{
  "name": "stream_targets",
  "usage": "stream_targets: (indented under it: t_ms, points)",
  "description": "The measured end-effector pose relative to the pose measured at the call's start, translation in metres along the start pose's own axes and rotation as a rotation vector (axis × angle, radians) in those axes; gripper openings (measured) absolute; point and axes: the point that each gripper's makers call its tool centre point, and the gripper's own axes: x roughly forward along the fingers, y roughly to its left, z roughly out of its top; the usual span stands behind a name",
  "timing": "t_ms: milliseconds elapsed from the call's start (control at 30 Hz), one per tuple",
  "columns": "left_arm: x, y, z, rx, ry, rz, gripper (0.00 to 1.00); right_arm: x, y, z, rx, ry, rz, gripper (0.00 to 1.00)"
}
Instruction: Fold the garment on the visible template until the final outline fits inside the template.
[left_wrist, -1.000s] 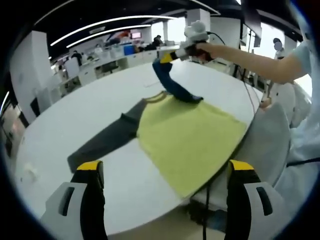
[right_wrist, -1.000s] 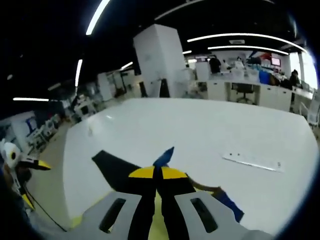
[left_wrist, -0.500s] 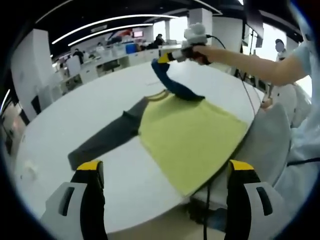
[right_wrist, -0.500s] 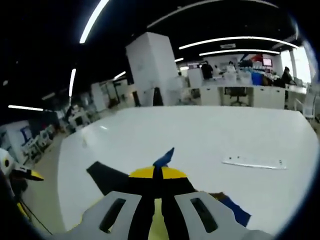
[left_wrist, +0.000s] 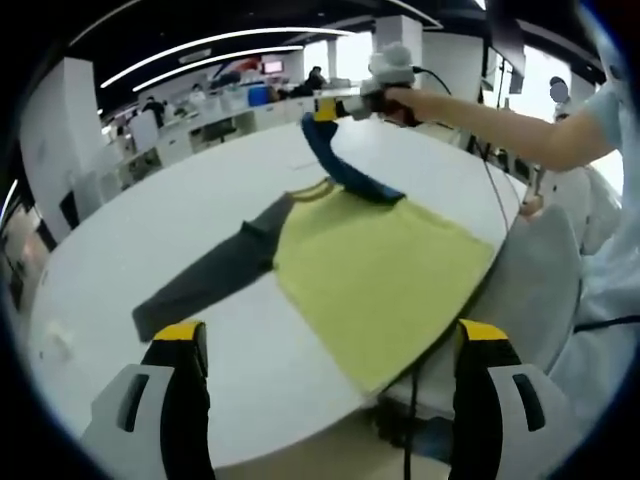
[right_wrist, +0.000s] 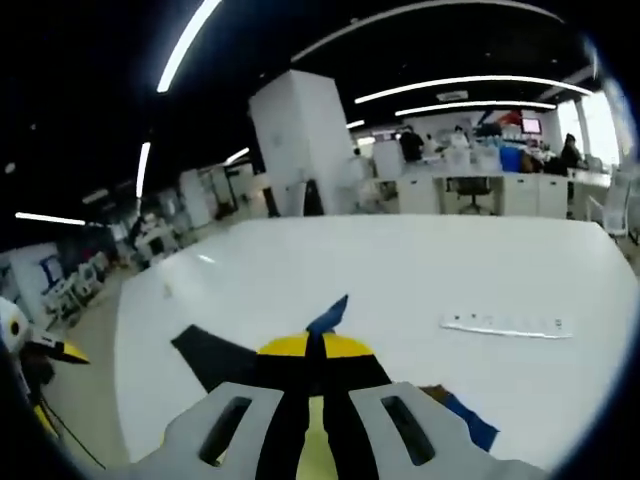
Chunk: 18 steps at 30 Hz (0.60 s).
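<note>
Right gripper (right_wrist: 316, 345): jaws pressed together on the cuff of the blue sleeve (left_wrist: 340, 165), a point of blue cloth poking out above the yellow tips; seen from the left gripper view as raised above the far side of the white table (left_wrist: 180, 215), sleeve hanging from it in a slack diagonal down to the shoulder of the garment (left_wrist: 380, 275). Outward from there: yellow body spread flat, near edge reaching the table rim on the person's side; grey sleeve (left_wrist: 210, 280) stretched straight out the opposite way, long axis running away from the body toward the far left of the left gripper view. Left gripper (left_wrist: 325, 385): jaws spread wide and holding nothing, hovering off the near table edge, well apart from the cloth, closer to the yellow hem and grey sleeve than to the blue one. No template outline discernible. Likely next: blue sleeve carried across the chest, inward along its own length, toward the grey side; grey sleeve falls to the left gripper. Pale strip (right_wrist: 505, 325) lying on the table beyond the right gripper, well apart.
</note>
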Motion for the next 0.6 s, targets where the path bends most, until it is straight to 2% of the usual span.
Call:
stream_targets:
  t_ms: [233,600]
  points:
    - [-0.001,0.002,-0.003,-0.008,0.006,0.004,1.00,0.017,0.005,-0.016,0.010,0.035,0.007,0.03]
    - [-0.001,0.003,-0.004,-0.013,0.012,0.003,1.00,0.031,0.011,-0.040,0.012,0.099,0.026,0.03]
